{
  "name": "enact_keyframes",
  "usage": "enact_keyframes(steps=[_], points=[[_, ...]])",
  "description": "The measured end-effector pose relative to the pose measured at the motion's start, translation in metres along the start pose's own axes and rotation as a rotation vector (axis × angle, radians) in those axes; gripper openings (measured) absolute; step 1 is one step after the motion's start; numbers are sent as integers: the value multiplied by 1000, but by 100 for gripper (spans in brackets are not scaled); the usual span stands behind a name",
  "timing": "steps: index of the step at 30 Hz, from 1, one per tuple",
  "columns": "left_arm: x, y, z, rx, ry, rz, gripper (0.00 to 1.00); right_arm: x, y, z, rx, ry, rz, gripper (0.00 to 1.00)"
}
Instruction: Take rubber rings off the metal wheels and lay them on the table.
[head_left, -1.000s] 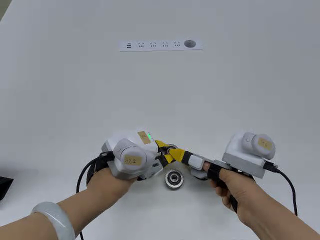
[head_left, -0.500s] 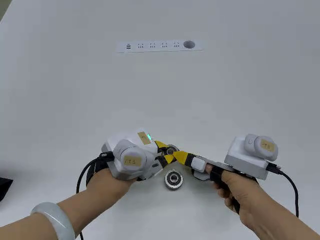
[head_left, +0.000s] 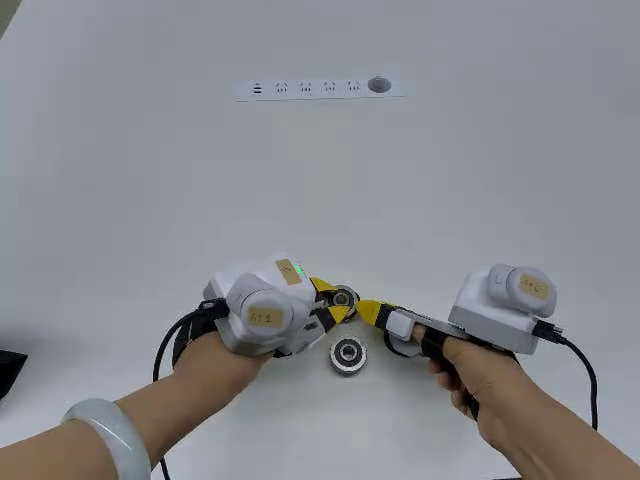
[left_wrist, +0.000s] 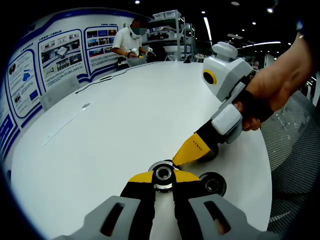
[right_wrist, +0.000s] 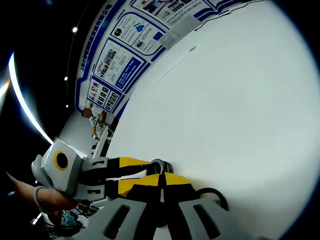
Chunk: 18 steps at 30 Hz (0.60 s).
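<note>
My left gripper (head_left: 335, 300) is shut on a small metal wheel (head_left: 344, 297), held just above the white table (head_left: 320, 190). In the left gripper view the wheel (left_wrist: 163, 174) sits between the yellow jaw tips of the left gripper (left_wrist: 163, 178). My right gripper (head_left: 360, 308) comes in from the right with its jaws shut, tips at the wheel's dark rim. Whether they pinch the rubber ring I cannot tell. A second wheel (head_left: 347, 354) with a black rubber ring lies flat on the table just in front of both grippers, and it is also in the left gripper view (left_wrist: 212, 183).
A white power strip (head_left: 320, 89) lies at the far side of the table. A dark object (head_left: 8, 370) pokes in at the left edge. Black cables trail from both grippers toward me. A person (left_wrist: 127, 40) stands beyond the table's far end.
The right gripper has drawn back a little to the right, away from the held wheel. The left gripper and the wheel on the table stay put.
</note>
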<state>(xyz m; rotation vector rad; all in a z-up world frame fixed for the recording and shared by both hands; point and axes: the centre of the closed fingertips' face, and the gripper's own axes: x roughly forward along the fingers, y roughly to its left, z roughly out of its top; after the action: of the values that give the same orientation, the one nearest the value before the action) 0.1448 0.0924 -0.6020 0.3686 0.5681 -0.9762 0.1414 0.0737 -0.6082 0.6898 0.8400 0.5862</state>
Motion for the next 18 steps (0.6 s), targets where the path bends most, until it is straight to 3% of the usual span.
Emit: enact_keyframes(steps=[18], points=[[0,0,0,1,-1,-1,13,0,5,2,-27,-7,5,1]])
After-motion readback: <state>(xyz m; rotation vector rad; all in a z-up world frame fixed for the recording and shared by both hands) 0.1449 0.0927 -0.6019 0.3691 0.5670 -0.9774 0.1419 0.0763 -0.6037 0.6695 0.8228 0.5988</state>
